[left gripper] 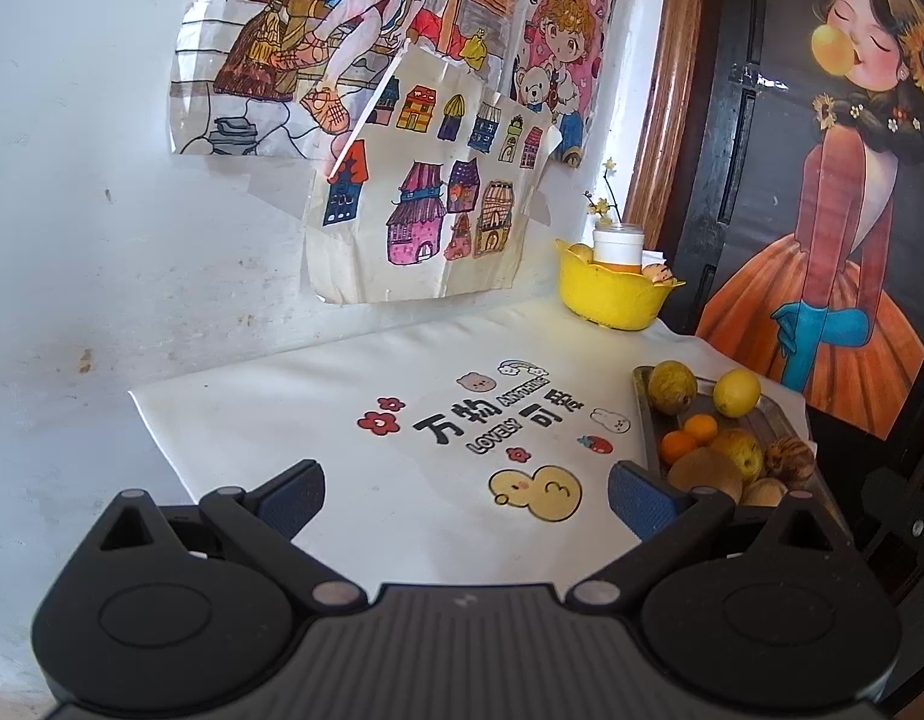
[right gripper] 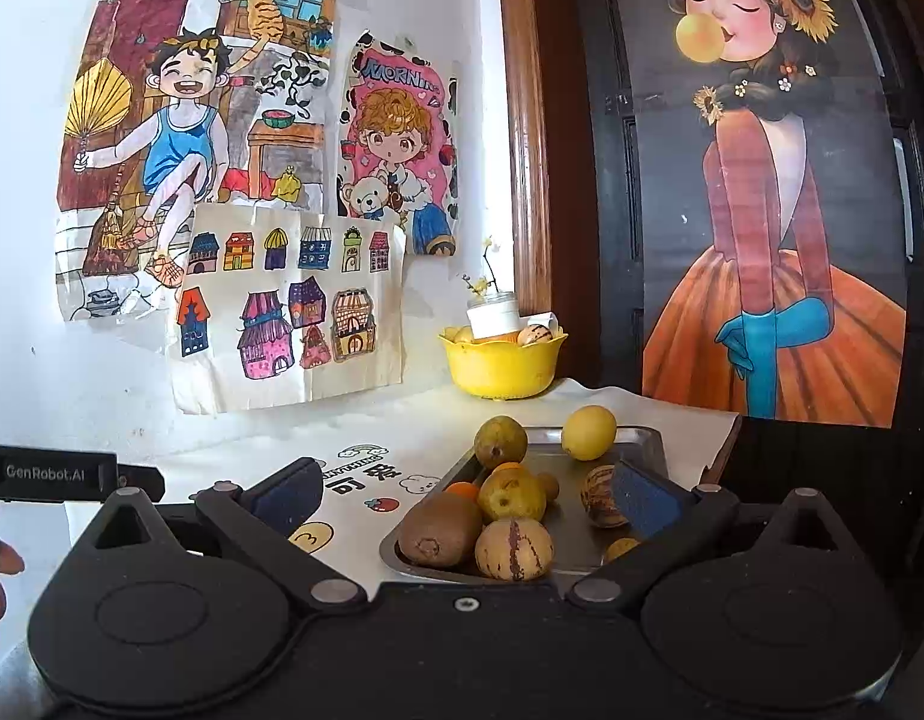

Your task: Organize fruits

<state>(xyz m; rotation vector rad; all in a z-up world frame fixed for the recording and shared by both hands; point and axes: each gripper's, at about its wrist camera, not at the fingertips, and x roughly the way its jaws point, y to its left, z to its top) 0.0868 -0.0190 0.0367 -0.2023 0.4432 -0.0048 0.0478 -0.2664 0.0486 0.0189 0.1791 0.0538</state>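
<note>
The left gripper (left gripper: 465, 495) has its jaws wide apart, holding nothing, over the printed cloth (left gripper: 342, 396) on the surface. The right gripper (right gripper: 465, 498) likewise has its jaws apart and empty, hanging over the near end of the metal tray (right gripper: 642, 438). Between those jaws lie a kiwi (right gripper: 441, 529), a striped melon (right gripper: 513, 547) and a yellow apple (right gripper: 512, 495). Farther along the tray sit a green fruit (right gripper: 500, 441) and a lemon (right gripper: 588, 432). Beyond, by the wall, stands a yellow bowl (right gripper: 501, 366) holding a white jar (right gripper: 493, 315).
</note>
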